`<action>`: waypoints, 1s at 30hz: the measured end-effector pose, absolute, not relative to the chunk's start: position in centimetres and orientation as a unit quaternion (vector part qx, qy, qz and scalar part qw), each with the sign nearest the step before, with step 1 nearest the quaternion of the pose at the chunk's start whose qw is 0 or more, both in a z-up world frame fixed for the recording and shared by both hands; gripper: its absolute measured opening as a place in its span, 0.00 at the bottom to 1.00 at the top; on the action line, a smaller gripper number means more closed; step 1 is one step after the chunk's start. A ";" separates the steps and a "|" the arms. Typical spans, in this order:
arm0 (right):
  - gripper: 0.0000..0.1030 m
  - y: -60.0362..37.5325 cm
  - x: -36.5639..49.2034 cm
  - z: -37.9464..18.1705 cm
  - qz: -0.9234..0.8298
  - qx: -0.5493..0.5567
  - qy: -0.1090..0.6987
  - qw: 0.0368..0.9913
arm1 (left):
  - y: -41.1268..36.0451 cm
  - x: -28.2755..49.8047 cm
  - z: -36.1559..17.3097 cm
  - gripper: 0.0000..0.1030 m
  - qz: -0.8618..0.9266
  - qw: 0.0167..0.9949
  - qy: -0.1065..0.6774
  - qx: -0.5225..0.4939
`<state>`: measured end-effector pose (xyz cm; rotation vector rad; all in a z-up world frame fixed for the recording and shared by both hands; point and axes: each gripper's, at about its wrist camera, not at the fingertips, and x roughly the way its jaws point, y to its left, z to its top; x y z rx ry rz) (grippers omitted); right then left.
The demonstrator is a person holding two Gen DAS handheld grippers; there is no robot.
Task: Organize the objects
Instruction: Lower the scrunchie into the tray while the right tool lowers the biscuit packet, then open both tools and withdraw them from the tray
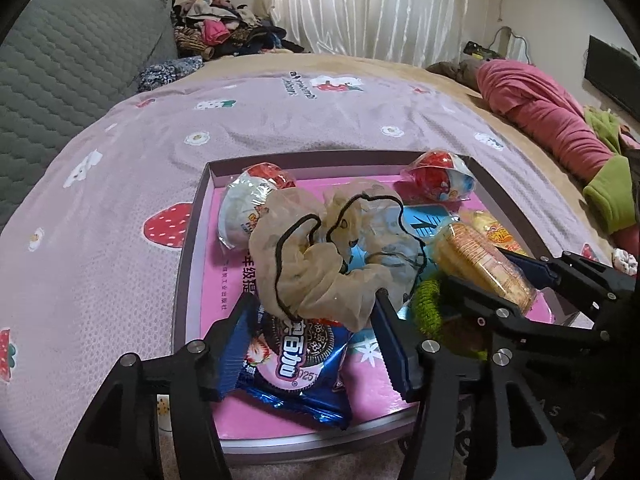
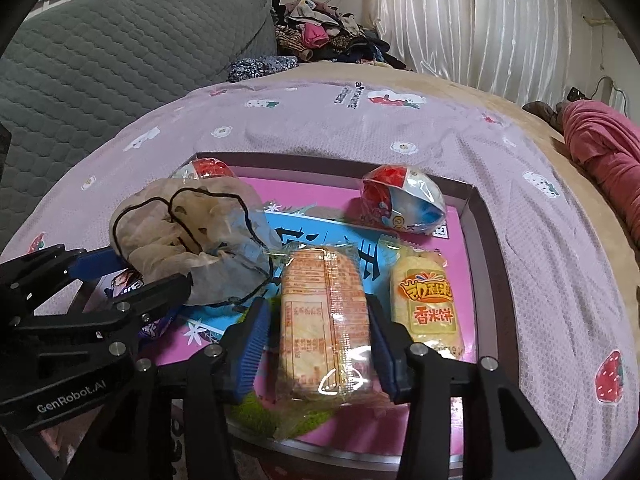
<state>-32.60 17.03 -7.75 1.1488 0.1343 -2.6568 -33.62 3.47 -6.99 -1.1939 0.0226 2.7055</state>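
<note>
A shallow tray (image 1: 188,260) (image 2: 484,260) with a pink floor lies on the bed. My left gripper (image 1: 314,336) (image 2: 150,270) stands open around a sheer beige scrunchie with black edging (image 1: 320,256) (image 2: 188,232), which rests over a blue Oreo packet (image 1: 288,360). My right gripper (image 2: 318,344) (image 1: 496,276) is open too. A clear pack of orange crackers (image 2: 324,320) (image 1: 480,260) lies between its pads, on a green knitted thing (image 2: 256,404) (image 1: 428,304). A small gap shows at the left pad.
Two wrapped toy eggs (image 2: 404,200) (image 1: 252,204) sit at the tray's far corners, and a yellow rice-cake pack (image 2: 428,300) lies at its right. The bedspread (image 1: 120,184) is pink with strawberries. A grey quilted cushion (image 1: 72,72) and heaped clothes (image 1: 224,32) lie behind.
</note>
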 end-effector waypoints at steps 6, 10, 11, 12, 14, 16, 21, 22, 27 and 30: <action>0.55 17.4 -32.1 -6.8 -0.917 0.380 0.043 0.116 | 2.8 -33.3 -6.8 0.72 0.911 0.089 0.005 -0.402; 0.58 17.6 -31.7 -6.3 -0.919 0.374 0.040 0.115 | 3.0 -33.0 -6.6 0.73 0.913 0.087 0.011 -0.399; 0.59 17.6 -31.7 -6.2 -0.919 0.374 0.041 0.115 | 3.0 -33.0 -6.6 0.74 0.913 0.086 0.013 -0.398; 0.60 17.5 -31.6 -6.1 -0.920 0.373 0.041 0.114 | 3.0 -33.0 -6.5 0.74 0.914 0.084 0.015 -0.397; 0.65 17.6 -31.5 -5.9 -0.922 0.370 0.041 0.111 | 2.9 -32.9 -6.4 0.75 0.916 0.079 0.017 -0.394; 0.67 17.8 -31.2 -5.8 -0.923 0.368 0.039 0.110 | 2.6 -32.8 -6.1 0.75 0.917 0.077 0.014 -0.390; 0.76 18.3 -30.8 -5.1 -0.927 0.359 0.031 0.105 | 2.2 -32.5 -5.7 0.80 0.920 0.072 0.012 -0.385; 0.79 18.3 -30.7 -5.0 -0.928 0.357 0.029 0.104 | 2.2 -32.5 -5.6 0.80 0.920 0.072 0.013 -0.384; 0.87 18.5 -30.3 -4.3 -0.931 0.349 0.026 0.100 | 2.2 -32.0 -5.0 0.84 0.924 0.072 0.010 -0.376; 0.91 18.7 -30.1 -4.2 -0.932 0.349 0.021 0.096 | 2.0 -31.7 -4.5 0.86 0.926 0.068 0.009 -0.372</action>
